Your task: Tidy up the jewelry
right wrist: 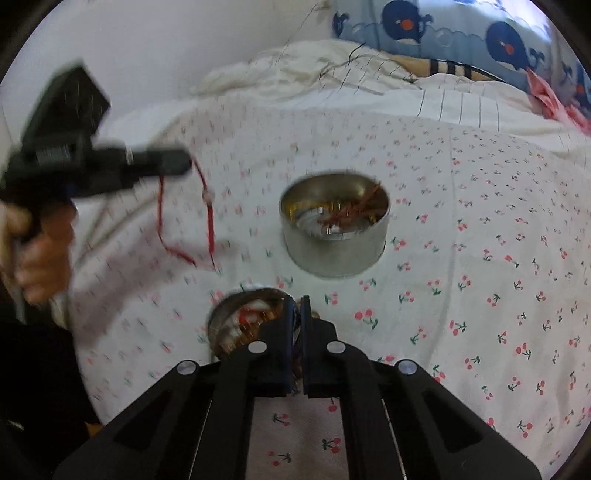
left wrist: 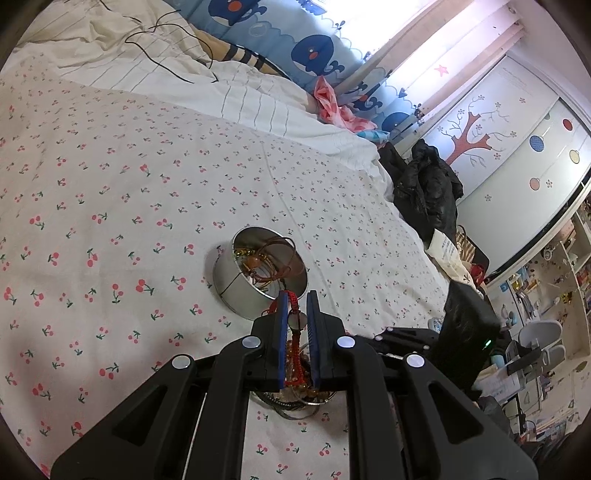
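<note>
Both views ride on hand-held grippers, looking forward and down along their jaws at the bed [left wrist: 110,155] from close above. They share the tin [left wrist: 258,273] [right wrist: 334,229] — mid-frame in each — and the whale curtain [left wrist: 314,51] [right wrist: 461,33] along the upper edge.

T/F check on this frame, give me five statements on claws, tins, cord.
1. The left claw holds a red cord. True.
2. The deep round tin is empty. False: tangled jewelry lies inside it.
3. The right claw stands wide open. False: its jaws are nearly together over the shallow tin.
4. Both tins sit on a cherry-print bedsheet. True.
5. The red cord lies coiled in the deep tin. False: it dangles from the left claw, outside the tin.
</note>
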`<state>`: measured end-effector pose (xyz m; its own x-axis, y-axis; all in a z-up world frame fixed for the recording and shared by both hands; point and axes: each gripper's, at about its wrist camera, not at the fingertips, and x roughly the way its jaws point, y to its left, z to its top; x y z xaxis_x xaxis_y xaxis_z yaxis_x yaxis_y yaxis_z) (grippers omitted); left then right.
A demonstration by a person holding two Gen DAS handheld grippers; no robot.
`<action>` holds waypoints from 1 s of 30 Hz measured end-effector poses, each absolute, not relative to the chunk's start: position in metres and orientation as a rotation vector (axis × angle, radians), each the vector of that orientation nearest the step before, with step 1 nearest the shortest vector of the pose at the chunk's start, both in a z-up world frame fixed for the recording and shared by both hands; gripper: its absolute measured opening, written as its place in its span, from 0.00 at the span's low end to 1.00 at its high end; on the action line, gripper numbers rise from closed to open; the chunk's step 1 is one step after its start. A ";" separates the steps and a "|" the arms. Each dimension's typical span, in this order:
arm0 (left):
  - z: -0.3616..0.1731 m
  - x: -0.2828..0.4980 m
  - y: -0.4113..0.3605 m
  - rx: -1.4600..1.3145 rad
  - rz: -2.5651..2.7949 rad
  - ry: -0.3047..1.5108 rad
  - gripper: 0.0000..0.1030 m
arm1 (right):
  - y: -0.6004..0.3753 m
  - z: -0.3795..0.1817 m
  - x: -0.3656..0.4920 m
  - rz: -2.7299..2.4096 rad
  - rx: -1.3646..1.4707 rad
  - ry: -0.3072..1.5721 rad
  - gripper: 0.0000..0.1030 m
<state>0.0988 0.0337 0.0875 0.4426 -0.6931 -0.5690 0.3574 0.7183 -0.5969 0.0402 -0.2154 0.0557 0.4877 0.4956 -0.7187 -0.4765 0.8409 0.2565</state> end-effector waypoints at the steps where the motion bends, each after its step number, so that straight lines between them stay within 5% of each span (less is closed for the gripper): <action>1: 0.088 0.099 0.033 -0.426 -0.680 0.891 0.09 | -0.221 0.060 0.041 0.593 0.054 0.869 0.04; 15: 0.102 0.141 -0.017 -0.487 -0.777 0.815 0.09 | -0.280 0.100 0.062 0.531 0.306 0.744 0.04; 22: 0.053 0.180 -0.043 -0.376 -0.582 1.007 0.09 | -0.293 0.095 0.073 0.486 0.351 0.740 0.04; 25: 0.053 0.176 -0.049 -0.218 -0.475 1.018 0.18 | -0.290 0.091 0.083 0.466 0.368 0.737 0.04; 27: 0.061 0.171 -0.044 -0.211 -0.467 0.993 0.35 | -0.284 0.089 0.092 0.448 0.368 0.735 0.04; 30: 0.072 0.165 -0.030 -0.193 -0.421 0.950 0.42 | -0.263 0.085 0.106 0.436 0.346 0.739 0.04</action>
